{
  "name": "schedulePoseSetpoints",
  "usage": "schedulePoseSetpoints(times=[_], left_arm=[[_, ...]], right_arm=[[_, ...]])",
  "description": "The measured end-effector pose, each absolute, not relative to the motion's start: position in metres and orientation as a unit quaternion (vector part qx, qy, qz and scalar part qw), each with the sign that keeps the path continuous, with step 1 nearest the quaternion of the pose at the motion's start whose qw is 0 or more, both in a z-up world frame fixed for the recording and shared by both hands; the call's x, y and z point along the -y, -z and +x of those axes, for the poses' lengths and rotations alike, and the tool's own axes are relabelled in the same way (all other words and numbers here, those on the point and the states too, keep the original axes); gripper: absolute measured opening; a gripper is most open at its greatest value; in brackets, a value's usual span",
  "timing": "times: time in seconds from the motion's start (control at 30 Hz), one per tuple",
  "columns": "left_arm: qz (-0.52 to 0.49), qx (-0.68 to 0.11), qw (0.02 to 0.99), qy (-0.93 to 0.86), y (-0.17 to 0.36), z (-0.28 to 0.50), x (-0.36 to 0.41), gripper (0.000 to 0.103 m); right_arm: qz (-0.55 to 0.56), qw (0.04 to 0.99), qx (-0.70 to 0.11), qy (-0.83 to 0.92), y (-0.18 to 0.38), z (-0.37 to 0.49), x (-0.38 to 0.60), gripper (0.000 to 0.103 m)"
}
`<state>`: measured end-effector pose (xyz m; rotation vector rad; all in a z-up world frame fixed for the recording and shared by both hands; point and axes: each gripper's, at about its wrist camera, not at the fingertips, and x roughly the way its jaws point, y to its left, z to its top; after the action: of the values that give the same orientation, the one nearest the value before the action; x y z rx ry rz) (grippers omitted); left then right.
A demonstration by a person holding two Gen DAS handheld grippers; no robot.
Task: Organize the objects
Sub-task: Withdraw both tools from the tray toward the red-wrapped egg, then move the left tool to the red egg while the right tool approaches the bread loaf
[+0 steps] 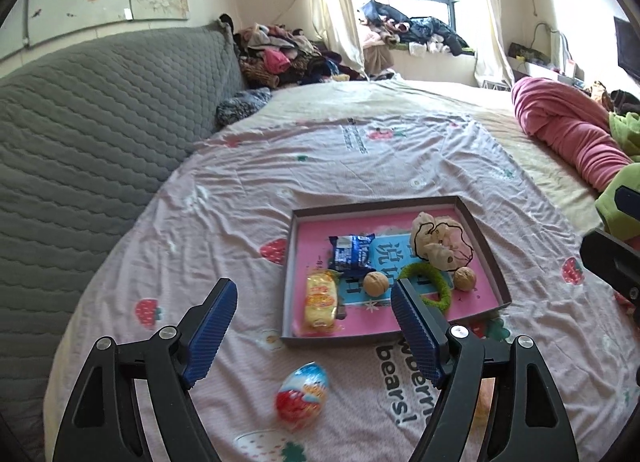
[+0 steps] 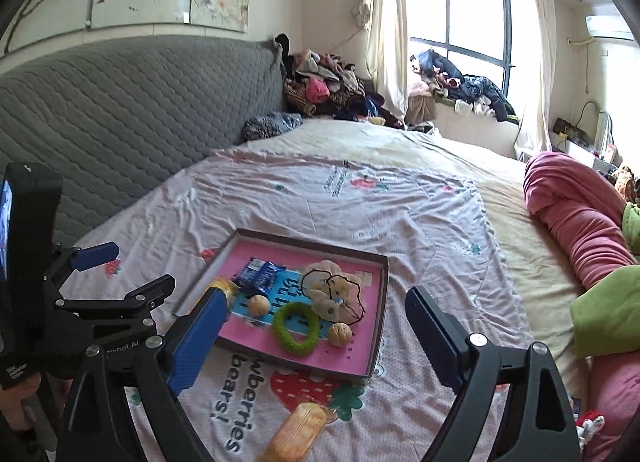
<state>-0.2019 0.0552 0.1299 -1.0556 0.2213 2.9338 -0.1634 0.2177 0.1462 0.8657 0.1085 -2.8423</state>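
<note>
One egg-shaped toy in left view; orange packet in right.

Tray: one, on the bed.
Walnuts: two, and, both in the tray.
Blue snack packet: one, in the tray.
Yellow snack packet: one, in the tray.
Green ring: one, in the tray.
Cream scrunchie: one, in the tray.
Foil-wrapped egg: one, on the sheet outside the tray.
Orange packet: one, on the sheet outside the tray.
</note>
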Motion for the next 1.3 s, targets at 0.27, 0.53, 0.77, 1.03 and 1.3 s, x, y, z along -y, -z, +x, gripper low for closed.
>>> schedulePoseSetpoints(times=[0.27,0.53,0.77,1.03,1.3], left_arm=[[-0.314,-0.063,0.001,-0.947,-0.167,-0.161,-0.037,0.081],[-0.296,-0.053,-0.008,-0.954,-0.189,-0.124,-0.017,0.081],[-0.294,-0.049,-0.005,-0.954,-0.189,-0.095,-0.009,0.083],[-0.315,-0.049,0.004,-0.948,-0.156,-0.072,-0.009,0.083],[-0.336,-0.042,0.005,-0.941,-0.125,-0.071,-0.004,0.084]], right_arm=[[0.268,0.091,-0.04,0.958,-0.178,-0.118,-0.21,0.093],[0.244,0.093,-0.051,0.964,-0.199,-0.078,-0.201,0.096],[0.233,0.086,-0.048,0.967,-0.203,-0.053,-0.203,0.1],[0.256,0.067,-0.048,0.963,-0.181,-0.048,-0.199,0.1],[0.262,0.072,-0.059,0.96,-0.166,-0.042,-0.183,0.1]])
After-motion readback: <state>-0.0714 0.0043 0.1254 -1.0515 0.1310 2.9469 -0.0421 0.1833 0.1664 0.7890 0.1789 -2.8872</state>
